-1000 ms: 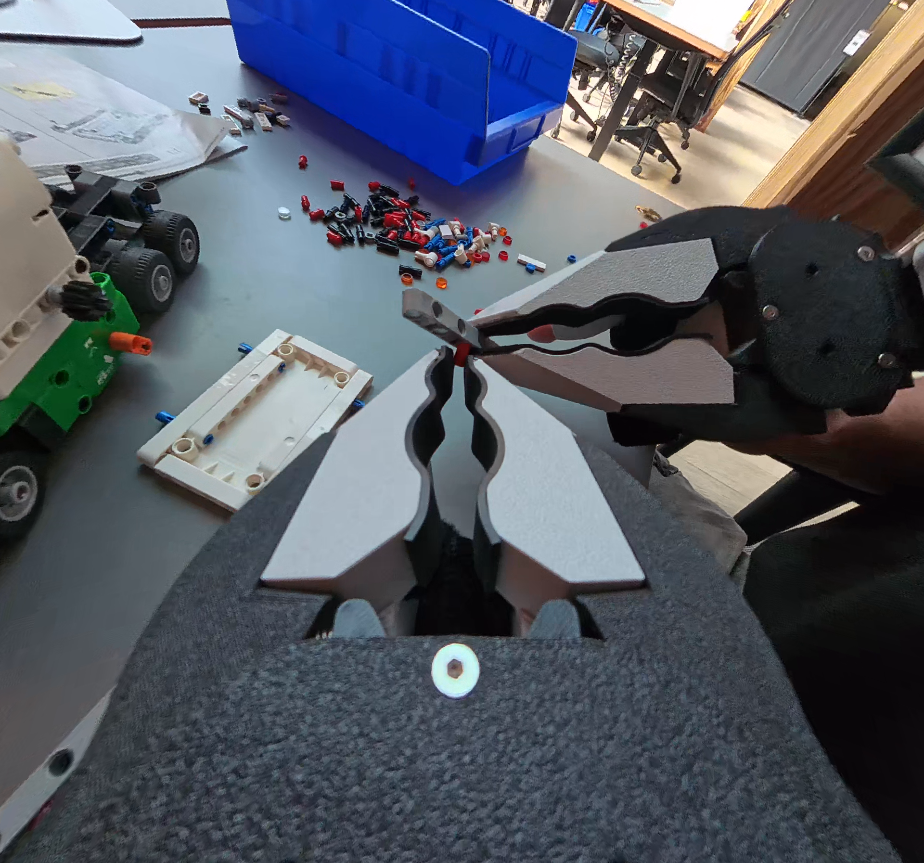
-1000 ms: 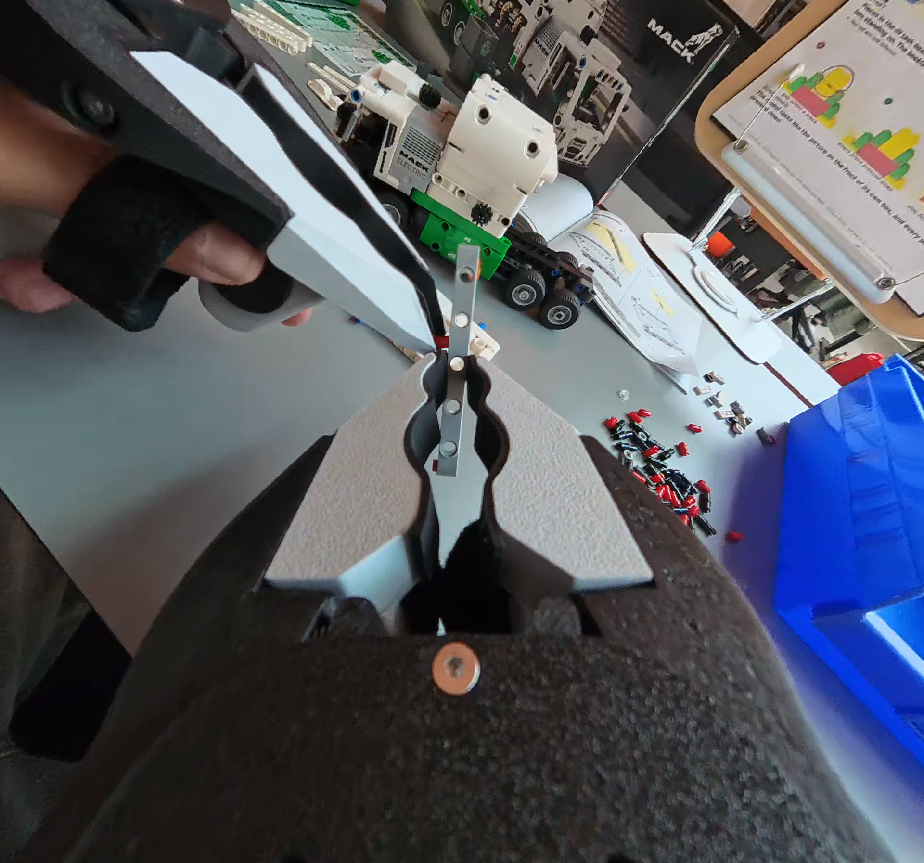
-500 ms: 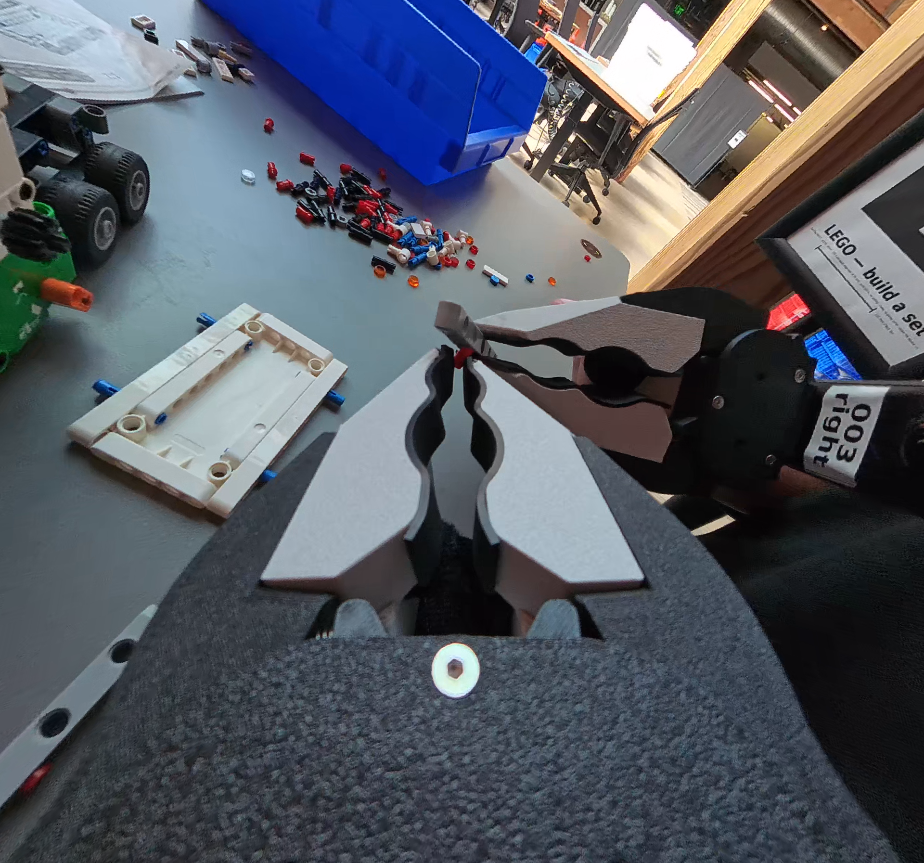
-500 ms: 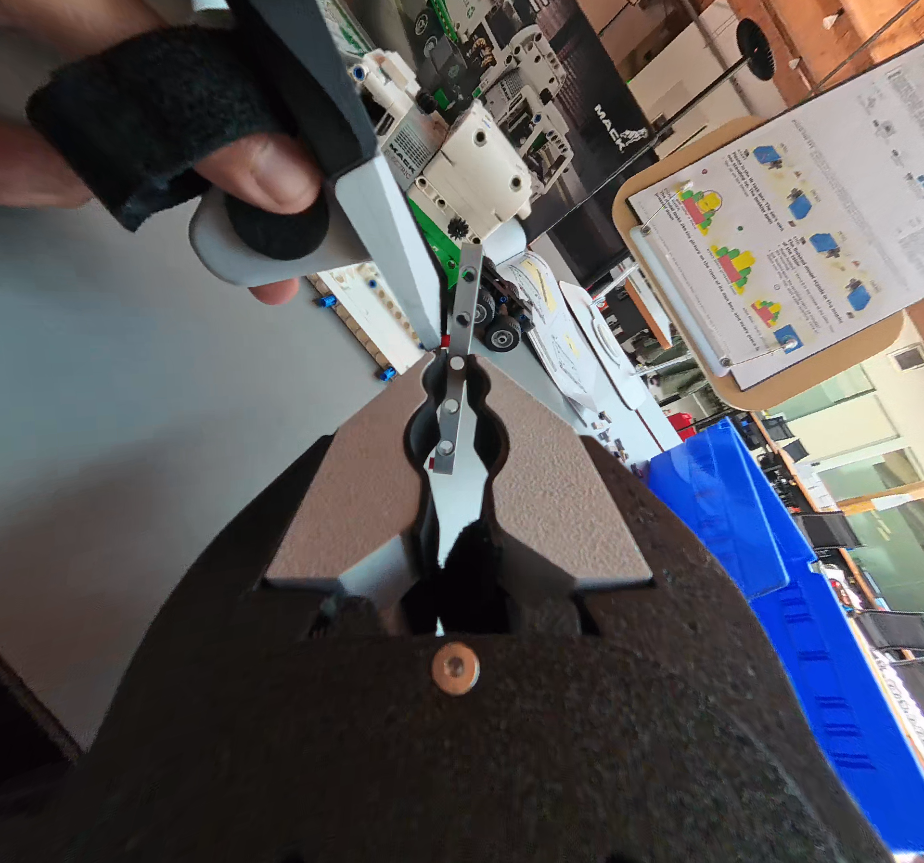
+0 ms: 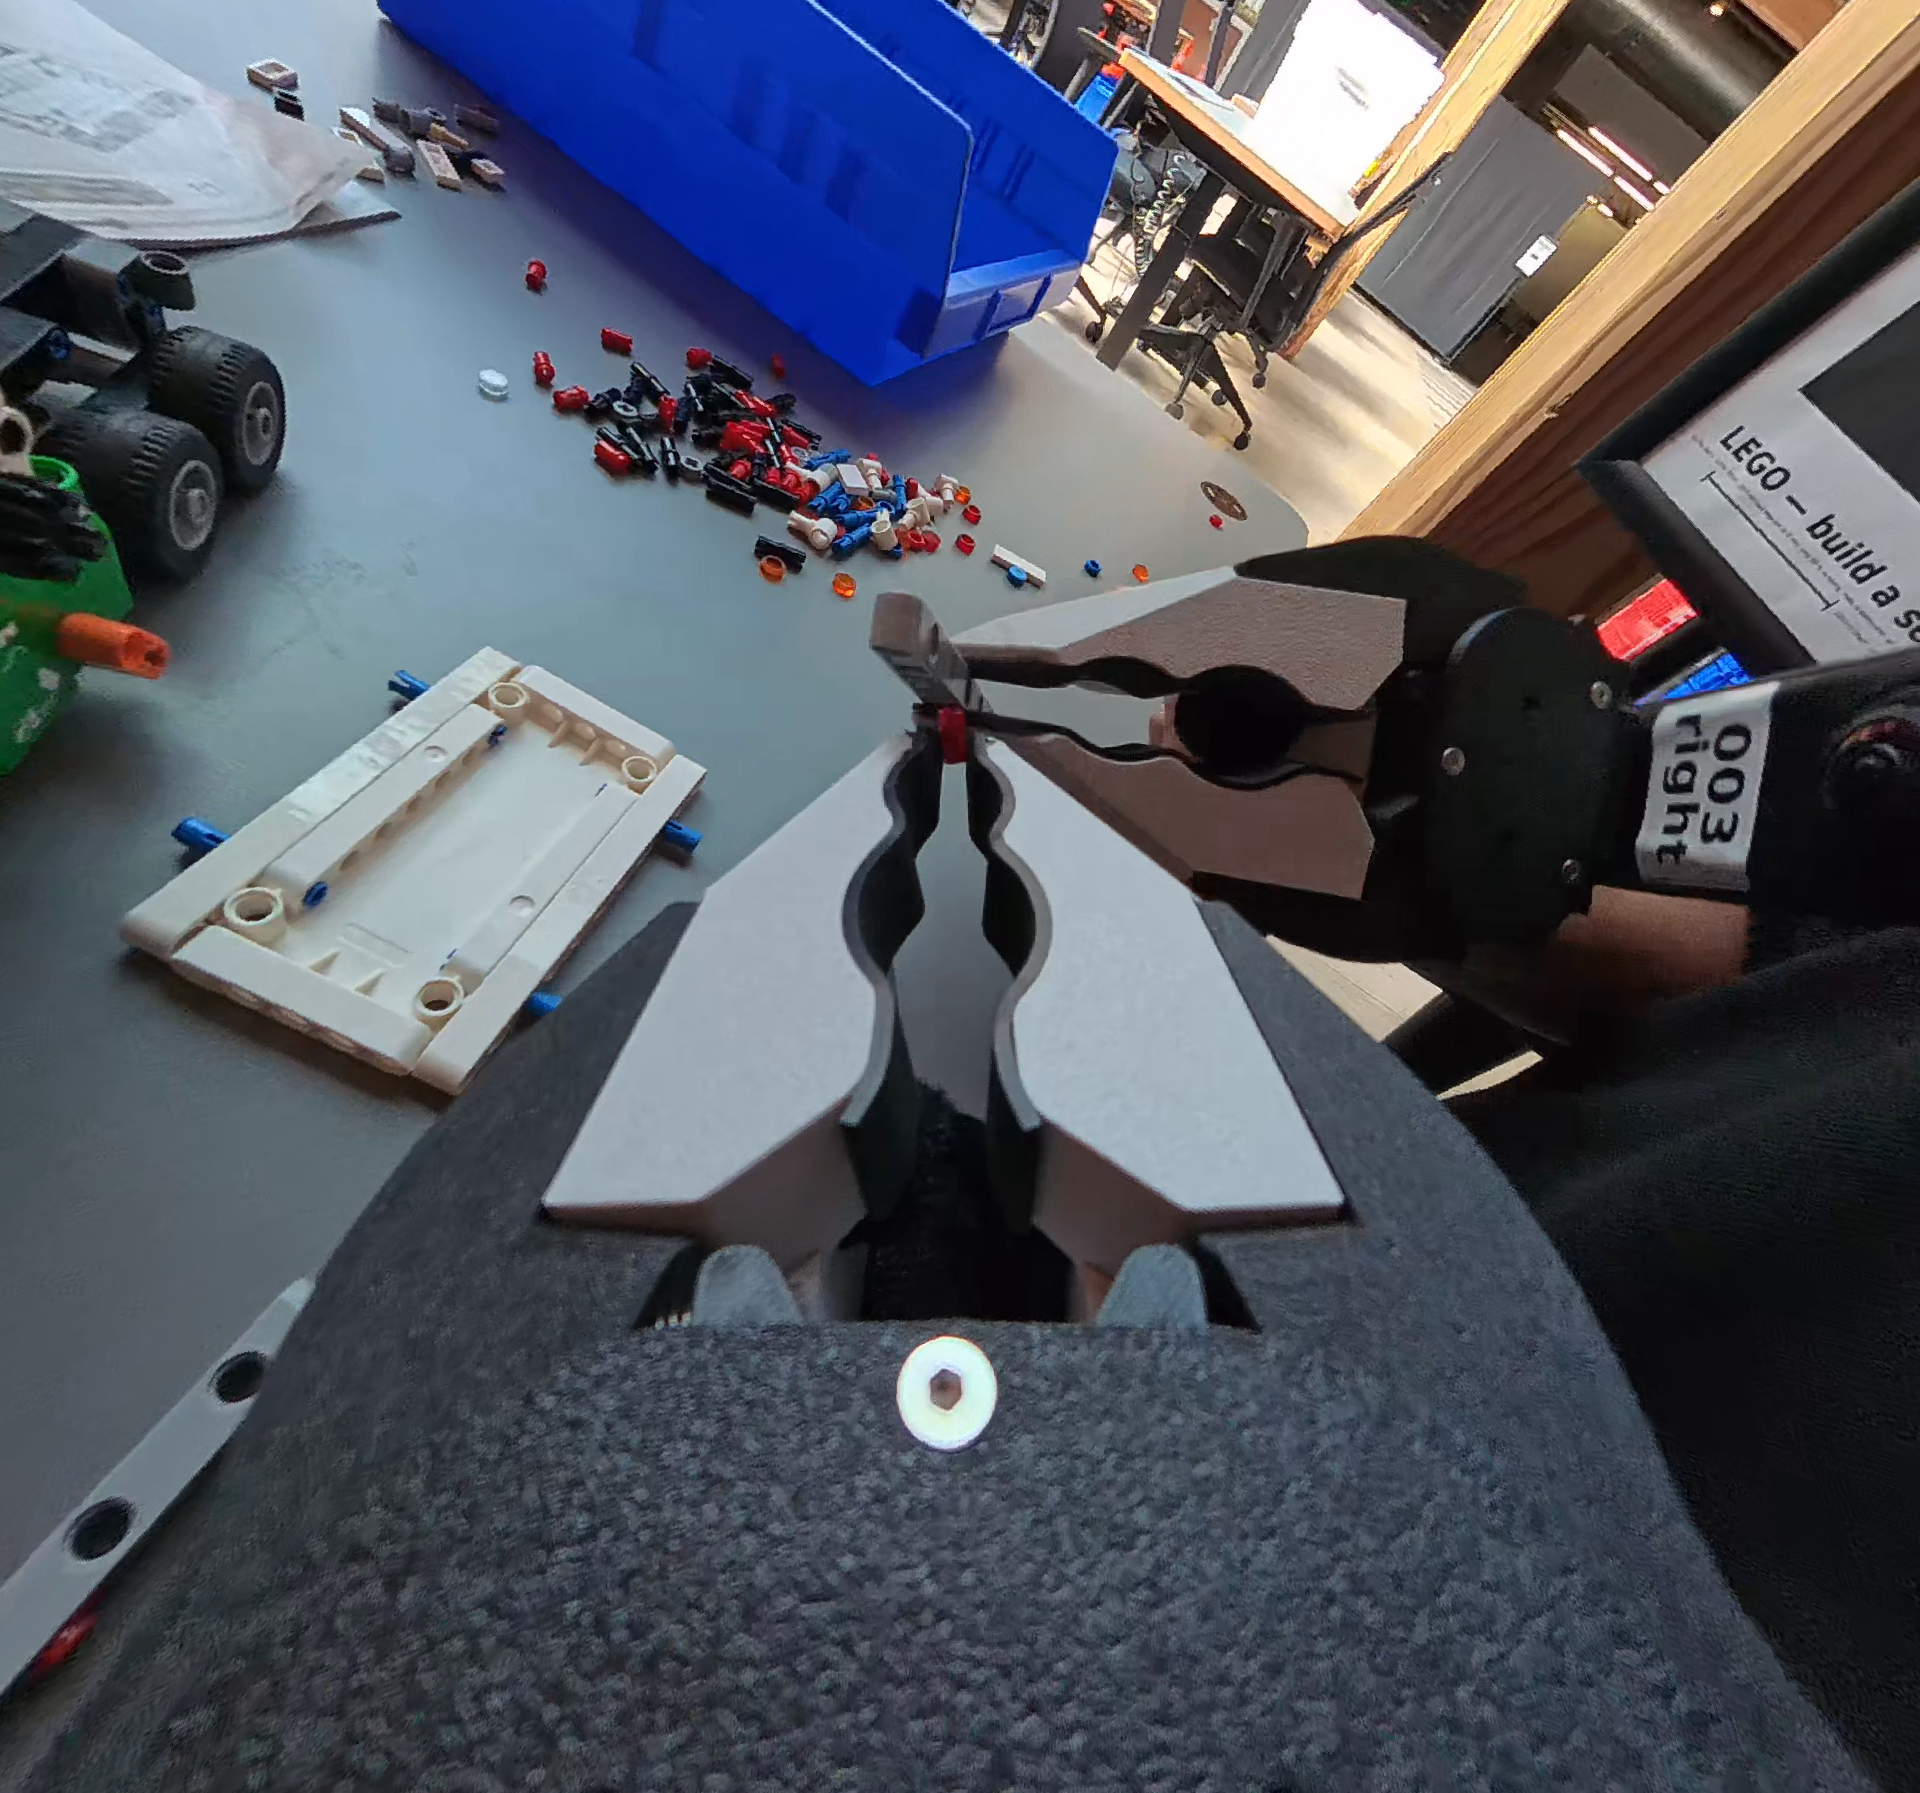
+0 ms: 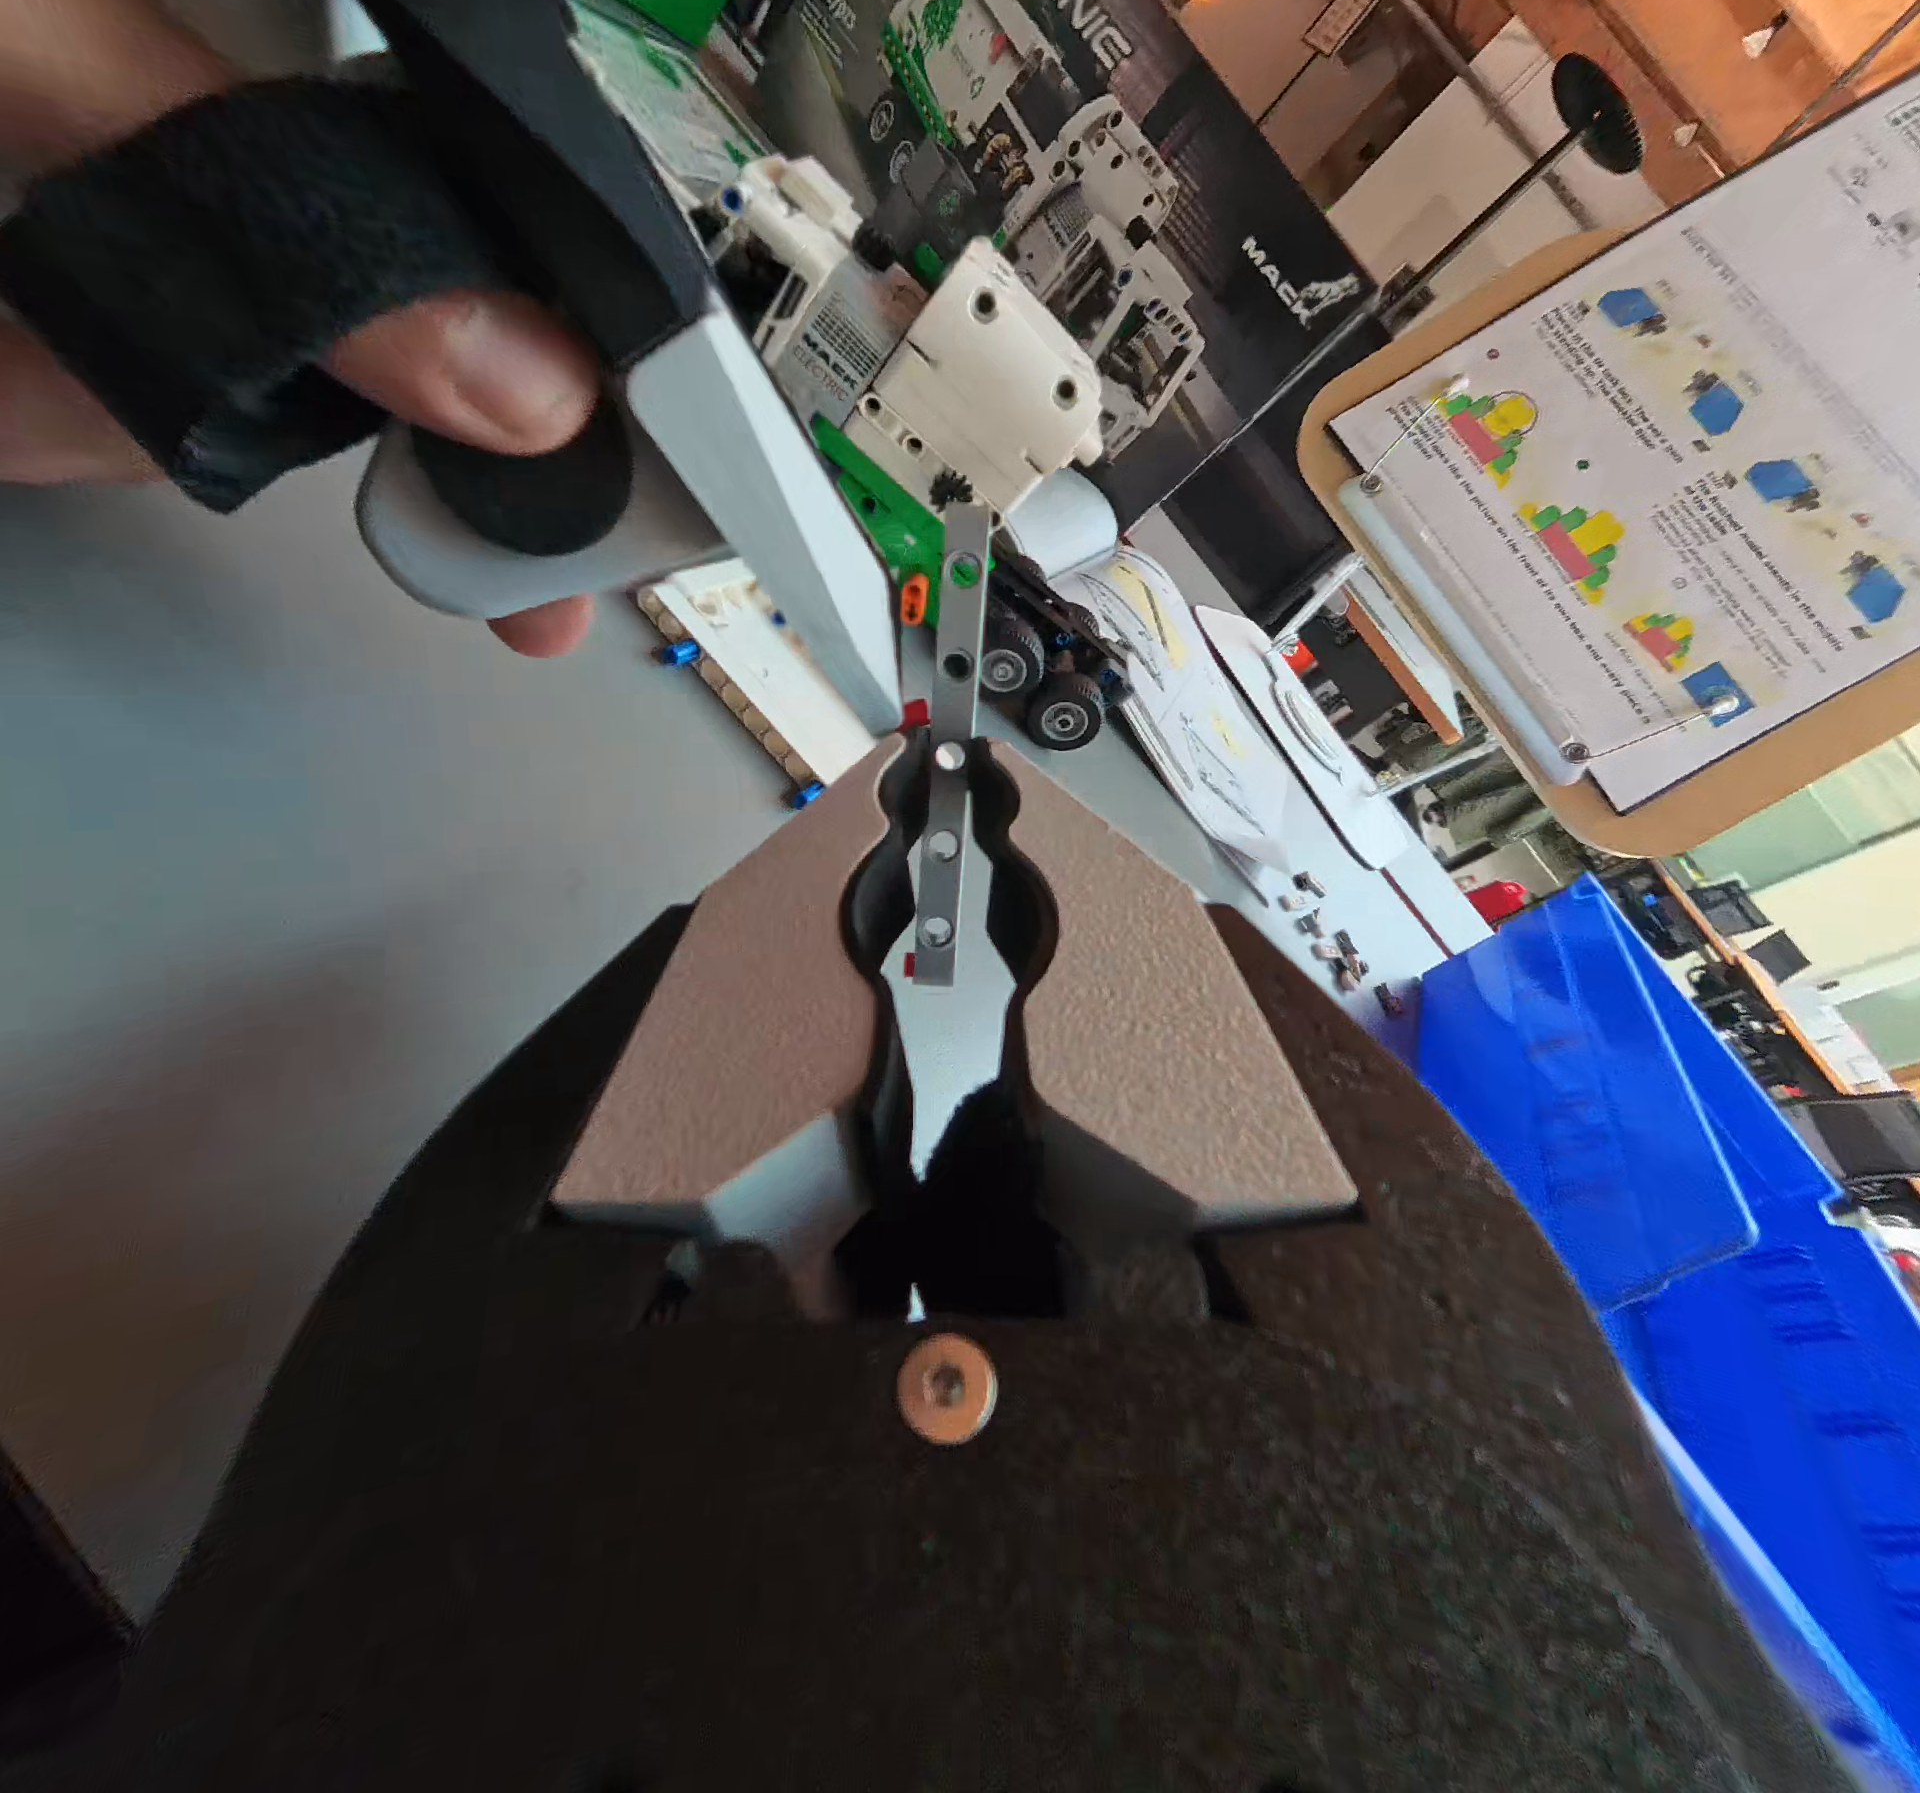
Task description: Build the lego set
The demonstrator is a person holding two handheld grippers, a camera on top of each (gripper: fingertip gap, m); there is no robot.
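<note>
My left gripper (image 5: 948, 744) is shut on a small red pin (image 5: 952, 734) at its tips. My right gripper (image 6: 943, 756) is shut on a grey beam with holes (image 6: 954, 704), which sticks out past its tips. In the left wrist view the right gripper (image 5: 961, 683) comes in from the right, and the beam's end (image 5: 912, 642) sits just above the red pin. In the right wrist view the left gripper's fingertip (image 6: 821, 621) meets the beam from the left, with the red pin (image 6: 914, 710) against the beam. Both are held above the grey table (image 5: 436, 538).
A white panel with blue pins (image 5: 416, 870) lies left. A partly built white and green truck (image 6: 966, 393) stands behind it. Loose small parts (image 5: 769, 476) lie before a blue bin (image 5: 727, 102). An instruction booklet (image 5: 135, 133), the set's box (image 6: 1039, 133) and a picture board (image 6: 1662, 496) stand farther off.
Both grippers have stayed tip to tip while tilting together, so the views have swung. The red pin has stayed at the beam. Neither grip has changed.
</note>
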